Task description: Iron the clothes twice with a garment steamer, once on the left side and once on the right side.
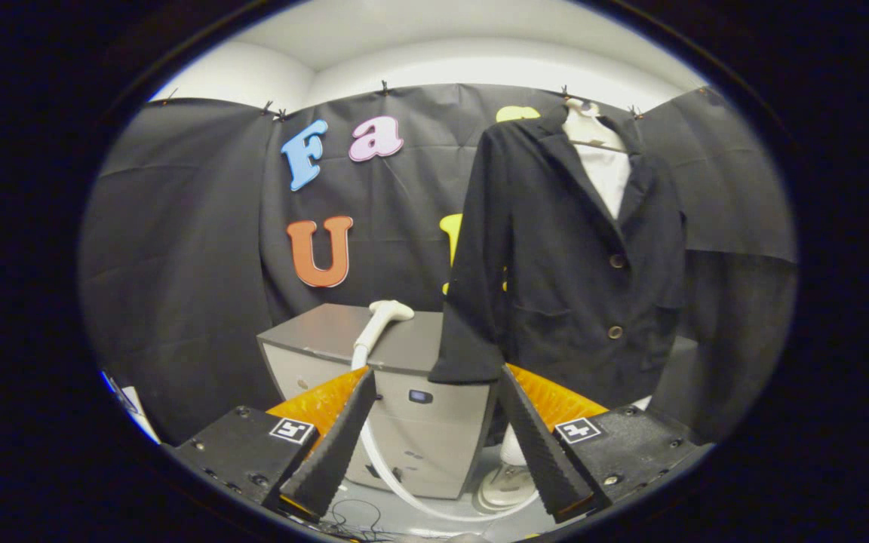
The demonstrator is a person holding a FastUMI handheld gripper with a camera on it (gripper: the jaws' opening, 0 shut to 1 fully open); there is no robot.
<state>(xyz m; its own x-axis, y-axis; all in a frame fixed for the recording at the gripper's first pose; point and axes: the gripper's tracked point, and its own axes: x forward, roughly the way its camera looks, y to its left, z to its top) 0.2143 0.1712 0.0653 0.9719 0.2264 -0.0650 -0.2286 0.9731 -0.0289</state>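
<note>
Hanging dark jacket [578, 271] — claw [434, 377] agape

Steamer head [383, 315] lying on cabinet [329, 332], jacket [578, 271] hanging just right, wall behind

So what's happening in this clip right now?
A handheld gripper is open, holding nothing, and faces a grey cabinet. The garment steamer's head rests on top of the cabinet, its hose trailing down the front. A dark blazer hangs on a hanger beside the cabinet. Steaming hasn't begun.
</note>
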